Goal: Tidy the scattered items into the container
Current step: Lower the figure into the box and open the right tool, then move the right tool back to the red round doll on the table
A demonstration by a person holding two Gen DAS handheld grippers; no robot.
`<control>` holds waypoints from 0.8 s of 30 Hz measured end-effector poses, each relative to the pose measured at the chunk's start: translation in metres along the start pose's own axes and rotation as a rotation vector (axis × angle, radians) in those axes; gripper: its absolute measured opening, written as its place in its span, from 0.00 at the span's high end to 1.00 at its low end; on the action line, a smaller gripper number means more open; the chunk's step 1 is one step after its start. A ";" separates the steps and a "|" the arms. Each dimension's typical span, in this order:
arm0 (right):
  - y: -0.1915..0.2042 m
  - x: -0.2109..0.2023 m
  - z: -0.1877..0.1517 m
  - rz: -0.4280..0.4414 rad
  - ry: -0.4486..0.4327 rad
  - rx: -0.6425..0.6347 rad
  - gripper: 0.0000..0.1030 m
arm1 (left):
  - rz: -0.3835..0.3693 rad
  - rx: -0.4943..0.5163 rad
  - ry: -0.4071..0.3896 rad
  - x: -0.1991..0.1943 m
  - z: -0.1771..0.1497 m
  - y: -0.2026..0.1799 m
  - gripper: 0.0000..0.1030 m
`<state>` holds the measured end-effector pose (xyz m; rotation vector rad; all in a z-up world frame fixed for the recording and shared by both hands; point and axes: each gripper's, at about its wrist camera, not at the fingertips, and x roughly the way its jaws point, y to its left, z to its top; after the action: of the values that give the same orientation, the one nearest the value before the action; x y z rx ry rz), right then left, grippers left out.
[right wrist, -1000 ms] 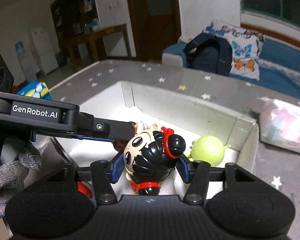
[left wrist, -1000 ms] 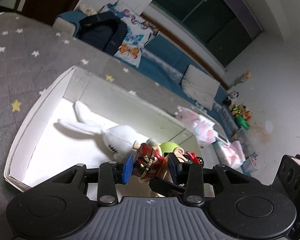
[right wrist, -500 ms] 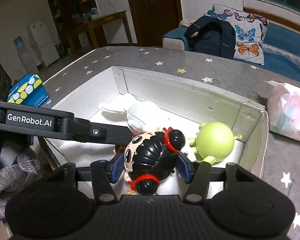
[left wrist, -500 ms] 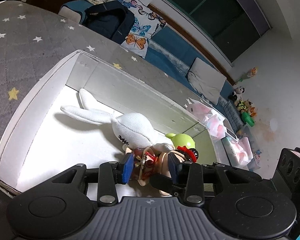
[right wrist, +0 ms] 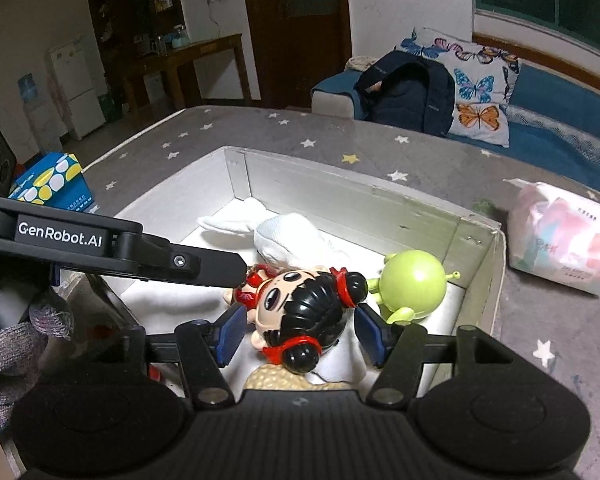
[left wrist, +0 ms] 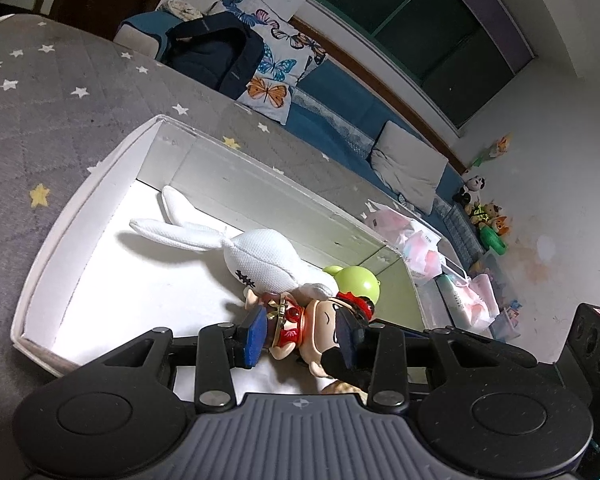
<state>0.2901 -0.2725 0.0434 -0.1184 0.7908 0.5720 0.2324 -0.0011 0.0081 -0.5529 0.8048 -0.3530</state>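
Both grippers have brought the doll down into the white box (right wrist: 480, 248).
Right gripper (right wrist: 296, 334) is opening, its pads off the doll (right wrist: 300, 312); left gripper (left wrist: 300, 334) grips its body. Next, left lets go too.

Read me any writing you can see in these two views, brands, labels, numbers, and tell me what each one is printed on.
"GenRobot.AI": white lettering on the black arm of the left tool, seen in the right wrist view.
Pink tissue pack: small print on the wrapper, too blurred to read.
Blue box with yellow and white dots: faint print along its side, too small to read.
Black backpack: no readable logo.
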 end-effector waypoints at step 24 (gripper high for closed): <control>0.049 -0.061 -0.045 0.012 -0.125 0.017 0.40 | 0.059 0.119 -0.055 -0.063 -0.041 -0.020 0.61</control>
<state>0.2019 -0.2720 0.0598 -0.0619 0.6749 0.5785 0.1592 0.0003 0.0333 -0.4252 0.7408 -0.3282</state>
